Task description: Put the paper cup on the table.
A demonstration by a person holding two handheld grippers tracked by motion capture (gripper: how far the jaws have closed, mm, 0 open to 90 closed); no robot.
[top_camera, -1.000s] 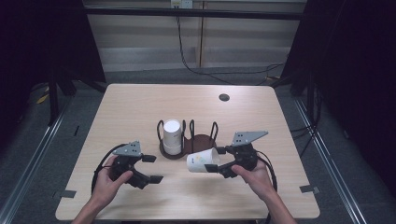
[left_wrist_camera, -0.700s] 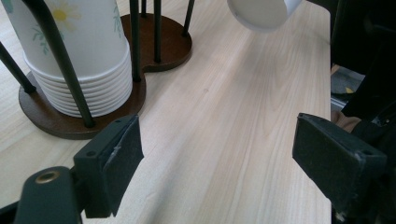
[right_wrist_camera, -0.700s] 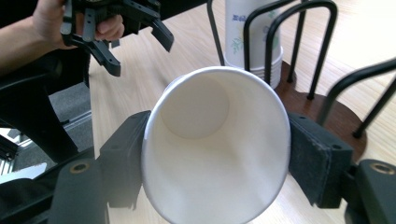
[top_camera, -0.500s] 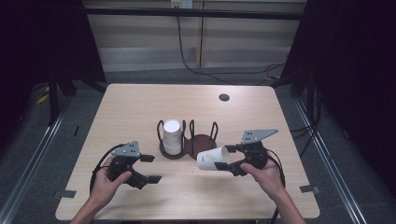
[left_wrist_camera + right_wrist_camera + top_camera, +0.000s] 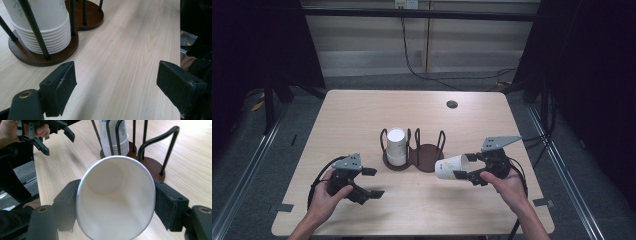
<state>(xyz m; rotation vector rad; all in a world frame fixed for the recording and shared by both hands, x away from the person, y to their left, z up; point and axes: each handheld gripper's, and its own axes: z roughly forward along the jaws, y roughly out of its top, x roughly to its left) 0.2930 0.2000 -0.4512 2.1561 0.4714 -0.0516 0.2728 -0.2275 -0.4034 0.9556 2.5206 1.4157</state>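
Note:
A single white paper cup (image 5: 449, 167) lies on its side in my right gripper (image 5: 463, 166), just right of the holder and above the table. In the right gripper view the cup (image 5: 115, 195) faces me mouth first, squeezed oval between the two pads. The dark wooden cup holder (image 5: 428, 156) stands mid-table; its left ring holds a stack of white cups (image 5: 396, 146), its right ring is bare. My left gripper (image 5: 373, 182) rests low at the front left, open, with nothing between its jaws (image 5: 116, 85). The stack (image 5: 42, 25) sits to its upper left.
A small dark round disc (image 5: 452, 104) lies near the table's far edge. Cables trail from both grippers toward the front corners. Bare wood (image 5: 352, 120) stretches behind and left of the holder. In the right gripper view the left gripper (image 5: 50, 135) shows at top left.
My right gripper has carried the paper cup to the right, away from the holder's right ring. The left gripper has stayed put.

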